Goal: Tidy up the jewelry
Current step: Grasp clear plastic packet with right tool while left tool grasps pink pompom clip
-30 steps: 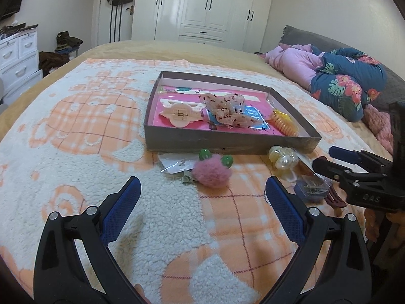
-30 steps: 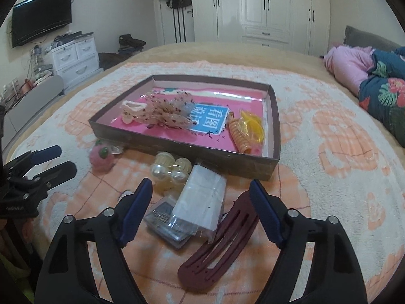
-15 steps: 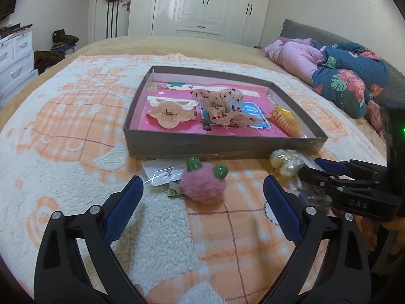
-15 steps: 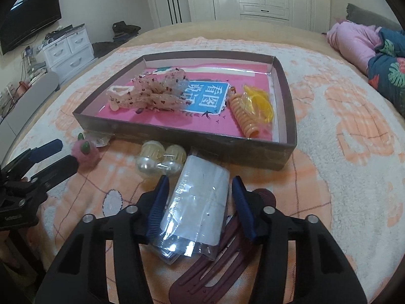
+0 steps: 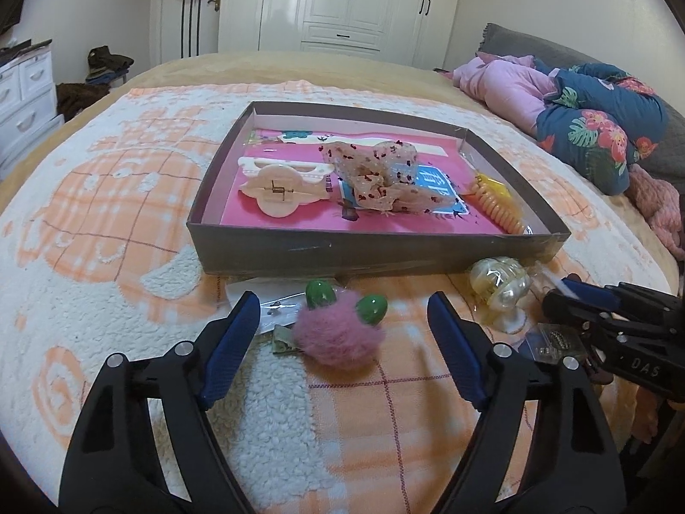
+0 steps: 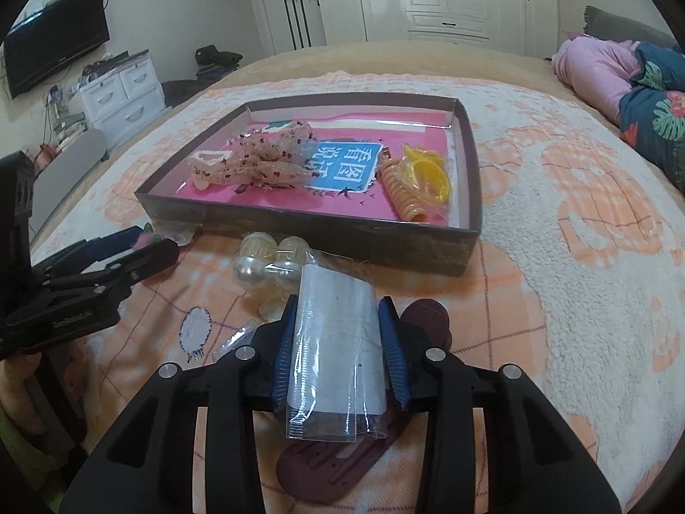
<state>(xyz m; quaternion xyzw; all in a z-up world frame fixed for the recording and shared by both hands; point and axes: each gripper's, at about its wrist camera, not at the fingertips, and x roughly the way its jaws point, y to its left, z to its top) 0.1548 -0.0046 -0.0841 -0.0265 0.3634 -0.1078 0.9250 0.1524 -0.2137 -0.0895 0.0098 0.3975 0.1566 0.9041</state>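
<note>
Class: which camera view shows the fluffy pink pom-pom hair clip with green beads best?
The left wrist view: the fluffy pink pom-pom hair clip lies whole between the open left gripper fingers. The right wrist view shows only a pink sliver behind that gripper.

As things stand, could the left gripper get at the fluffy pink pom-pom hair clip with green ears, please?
Probably yes: the left gripper is open, the fluffy pink pom-pom hair clip lies between its fingers on the blanket, and nothing covers it.

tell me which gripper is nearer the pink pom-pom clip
Left. The left gripper is open with the pink pom-pom clip between its fingers. The right gripper is off to the clip's right, shut on a clear plastic packet.
</note>
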